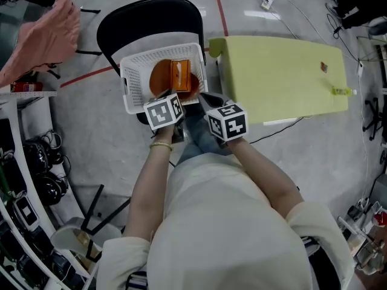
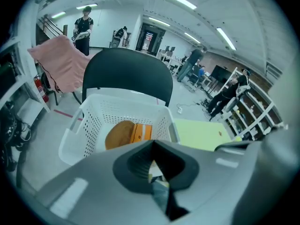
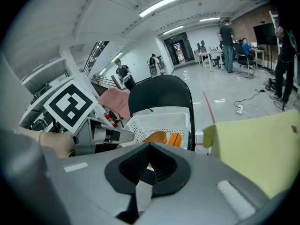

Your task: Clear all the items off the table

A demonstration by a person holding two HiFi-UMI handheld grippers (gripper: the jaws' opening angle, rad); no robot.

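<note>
The left tongs (image 2: 154, 165) are pressed together with nothing in them, and the right tongs (image 3: 149, 170) are likewise closed and empty. The two are held side by side, close to the person's body. Each carries a white cube printed with black square-pattern markers, the left cube (image 1: 163, 111) and the right cube (image 1: 228, 121).

Just ahead of the left tongs is a white perforated plastic basket (image 1: 158, 54). In it lie a round brown-orange object (image 1: 161, 77) and a flat orange box (image 1: 179, 72), touching each other. The basket sits on the seat of a black chair (image 1: 151, 14), whose backrest rises beyond it.

Ahead and to the right of the right tongs stands the yellow-green table (image 1: 272, 77). Well away, near its far right end, are a small reddish item (image 1: 323, 67) and a small yellow-green item (image 1: 341, 91) at the edge, both too small to identify.

Far to the left of the left tongs hangs a pink cloth (image 1: 45, 32).
</note>
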